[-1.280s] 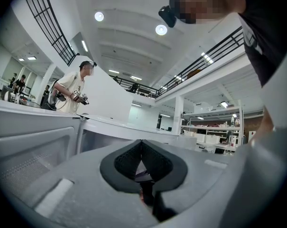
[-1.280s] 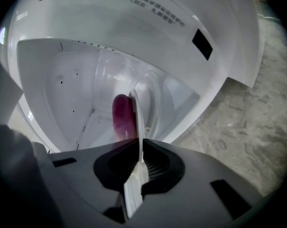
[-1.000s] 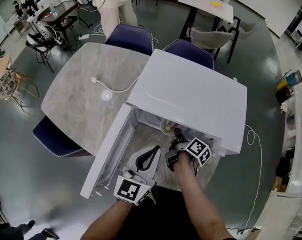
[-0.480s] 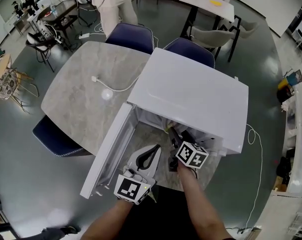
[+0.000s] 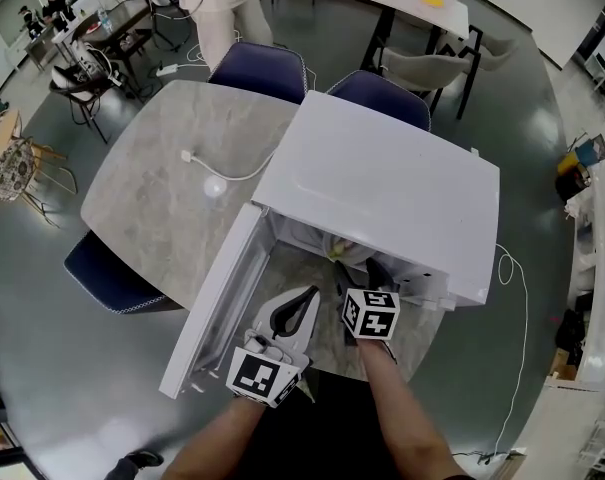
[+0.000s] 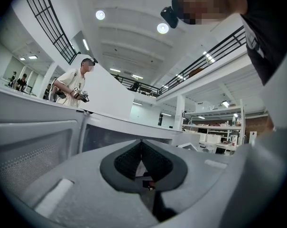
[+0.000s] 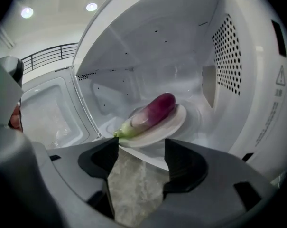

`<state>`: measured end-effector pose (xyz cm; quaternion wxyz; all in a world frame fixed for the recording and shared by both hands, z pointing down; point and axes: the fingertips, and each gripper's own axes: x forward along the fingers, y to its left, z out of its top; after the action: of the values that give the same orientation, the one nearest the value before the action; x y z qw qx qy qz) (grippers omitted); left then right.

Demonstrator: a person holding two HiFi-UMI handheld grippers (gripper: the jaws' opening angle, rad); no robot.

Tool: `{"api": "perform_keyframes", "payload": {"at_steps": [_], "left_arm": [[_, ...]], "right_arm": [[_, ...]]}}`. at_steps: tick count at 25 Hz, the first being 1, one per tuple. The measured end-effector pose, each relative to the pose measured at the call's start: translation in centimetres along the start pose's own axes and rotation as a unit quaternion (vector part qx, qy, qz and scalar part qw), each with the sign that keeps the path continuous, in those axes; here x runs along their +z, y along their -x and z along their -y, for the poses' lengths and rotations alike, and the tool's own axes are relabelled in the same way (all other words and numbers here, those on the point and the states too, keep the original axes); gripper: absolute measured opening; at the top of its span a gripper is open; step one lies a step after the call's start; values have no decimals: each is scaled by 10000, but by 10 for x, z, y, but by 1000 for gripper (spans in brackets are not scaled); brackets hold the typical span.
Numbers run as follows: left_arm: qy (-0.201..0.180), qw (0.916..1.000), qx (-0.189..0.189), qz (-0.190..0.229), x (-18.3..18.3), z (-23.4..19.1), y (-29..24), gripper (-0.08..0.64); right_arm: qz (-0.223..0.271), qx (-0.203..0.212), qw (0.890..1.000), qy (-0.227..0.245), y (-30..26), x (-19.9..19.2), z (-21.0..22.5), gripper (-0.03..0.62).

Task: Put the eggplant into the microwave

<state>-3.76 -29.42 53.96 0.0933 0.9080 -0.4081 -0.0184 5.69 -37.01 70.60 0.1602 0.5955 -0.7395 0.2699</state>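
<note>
The purple eggplant (image 7: 150,112), pale green at its stem end, lies on a white plate (image 7: 175,121) inside the open white microwave (image 5: 382,183). My right gripper (image 7: 141,146) points into the cavity just short of the plate. Its jaws are opening, with nothing between them but the marble below. From the head view only the eggplant's pale end (image 5: 338,253) shows under the microwave's top, in front of the right gripper (image 5: 357,278). My left gripper (image 5: 307,303) hangs level beside the open door (image 5: 217,298), its fingertips together and empty; in its own view the left gripper (image 6: 141,144) faces the door's mesh.
The microwave stands on a grey marble table (image 5: 152,208) with a white cable and puck (image 5: 214,190). Blue chairs (image 5: 257,68) ring the table. A person (image 5: 217,8) stands at the far side. A power cord (image 5: 507,268) trails off to the right.
The right gripper has rolled about its own line, so its marker cube has turned and shifted left. The left gripper has kept still.
</note>
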Motion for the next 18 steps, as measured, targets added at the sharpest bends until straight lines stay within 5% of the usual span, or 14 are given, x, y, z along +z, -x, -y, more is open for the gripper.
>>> {"api": "perform_keyframes", "payload": {"at_steps": [18], "left_arm": [[18,10000,20,-14,-2,-2,-4,9]], "right_arm": [[210,-227,9983,500,-16,24,10,305]]}}
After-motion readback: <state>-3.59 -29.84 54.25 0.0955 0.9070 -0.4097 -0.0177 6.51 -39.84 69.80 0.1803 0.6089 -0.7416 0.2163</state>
